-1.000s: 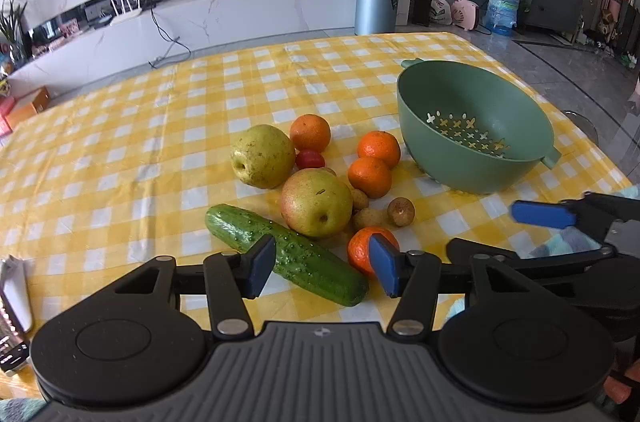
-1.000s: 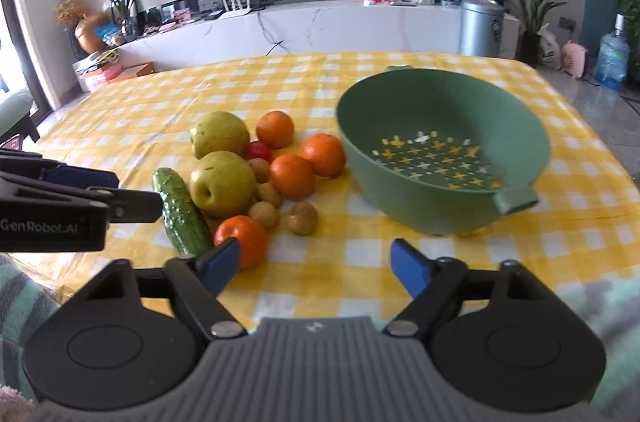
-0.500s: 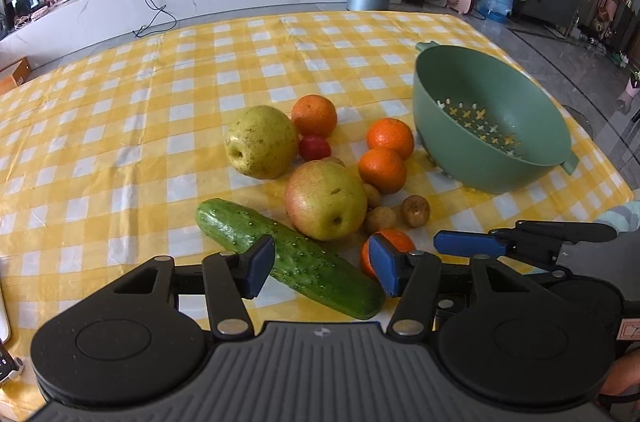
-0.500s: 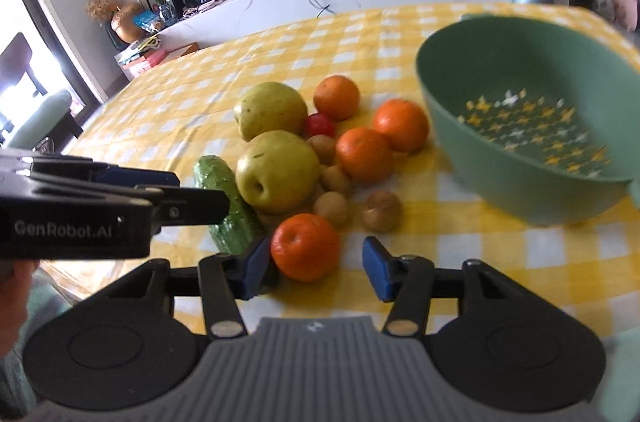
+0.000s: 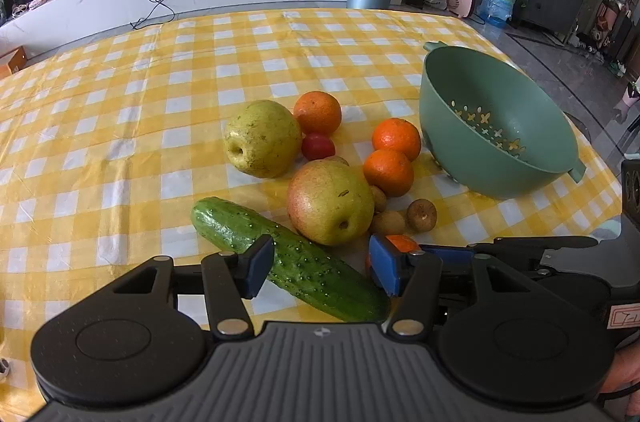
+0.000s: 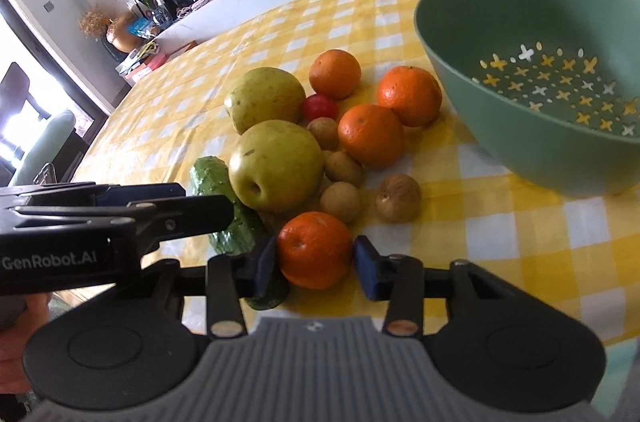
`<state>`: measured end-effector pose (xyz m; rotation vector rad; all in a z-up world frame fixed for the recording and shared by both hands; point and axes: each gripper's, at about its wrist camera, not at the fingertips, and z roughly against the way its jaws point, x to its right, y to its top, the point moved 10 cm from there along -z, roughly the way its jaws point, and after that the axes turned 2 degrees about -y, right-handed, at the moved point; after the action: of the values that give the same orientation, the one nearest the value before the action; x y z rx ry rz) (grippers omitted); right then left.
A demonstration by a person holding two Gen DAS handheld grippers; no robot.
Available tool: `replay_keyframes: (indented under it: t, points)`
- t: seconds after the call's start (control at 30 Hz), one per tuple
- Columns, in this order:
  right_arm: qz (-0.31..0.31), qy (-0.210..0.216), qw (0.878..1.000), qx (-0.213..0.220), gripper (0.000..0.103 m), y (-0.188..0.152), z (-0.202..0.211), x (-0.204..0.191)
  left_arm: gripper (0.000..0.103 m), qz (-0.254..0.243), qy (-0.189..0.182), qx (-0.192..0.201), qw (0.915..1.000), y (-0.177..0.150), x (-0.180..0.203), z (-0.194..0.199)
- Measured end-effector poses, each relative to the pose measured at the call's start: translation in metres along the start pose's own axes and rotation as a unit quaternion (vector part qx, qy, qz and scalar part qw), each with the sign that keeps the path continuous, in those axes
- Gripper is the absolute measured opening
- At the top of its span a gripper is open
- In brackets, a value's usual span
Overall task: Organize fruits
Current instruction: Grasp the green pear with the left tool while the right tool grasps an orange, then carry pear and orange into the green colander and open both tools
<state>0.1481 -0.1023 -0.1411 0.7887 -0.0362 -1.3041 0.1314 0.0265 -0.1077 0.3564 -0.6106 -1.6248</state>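
The right gripper [image 6: 316, 258] is closing around the nearest orange [image 6: 315, 249], which sits on the yellow checked tabletop [image 6: 520, 222] at the front of the fruit pile. The orange lies squarely between the two blue fingers [image 6: 366, 272]; the left pad touches its side, while whether the right pad is already touching it is hard to tell. Just left of it lies the cucumber [image 6: 224, 206], and behind it stand a yellow-green apple [image 6: 276, 166], small brown fruits and more oranges. The green colander [image 6: 532, 150] sits empty to the right.

The left gripper [image 5: 320, 270] hovers over the cucumber [image 5: 288, 258] with its fingers spread apart, the cucumber's near end between them but ungripped.
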Motion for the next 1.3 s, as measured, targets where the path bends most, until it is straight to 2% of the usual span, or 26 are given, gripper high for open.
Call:
replay_keyframes:
  t: [0.2, 0.27, 0.37, 0.73, 1.13, 1.2, 1.3]
  points:
    - [0.014, -0.020, 1.000, 0.019, 0.039, 0.002, 0.008, 0.002, 0.065, 0.001, -0.002, 0.007, 1.0000, 0.002, 0.003, -0.001]
    - [0.029, -0.045, 0.998, 0.031, 0.040, 0.003, 0.015, 0.004, 0.067, -0.001, -0.004, 0.007, 1.0000, 0.003, 0.005, -0.002]
    - [0.035, -0.080, 0.996, 0.027, 0.040, 0.002, 0.016, 0.014, 0.070, -0.009, -0.003, 0.011, 0.9999, 0.007, 0.009, -0.008]
    - [0.007, -0.072, 0.997, 0.009, 0.043, -0.003, 0.008, 0.025, 0.076, -0.062, 0.014, 0.005, 0.9980, 0.017, 0.016, -0.038]
    - [0.017, -0.070, 0.997, 0.011, 0.043, -0.003, 0.002, 0.021, 0.078, -0.035, -0.003, 0.004, 0.9994, 0.014, 0.007, -0.060]
    - [0.020, -0.072, 0.997, 0.012, 0.042, -0.003, 0.002, 0.021, 0.074, -0.031, -0.009, 0.006, 0.9995, 0.014, 0.007, -0.060]
    - [0.022, -0.073, 0.997, 0.011, 0.041, -0.003, 0.003, 0.020, 0.074, -0.024, -0.012, 0.014, 0.9995, 0.014, 0.006, -0.059]
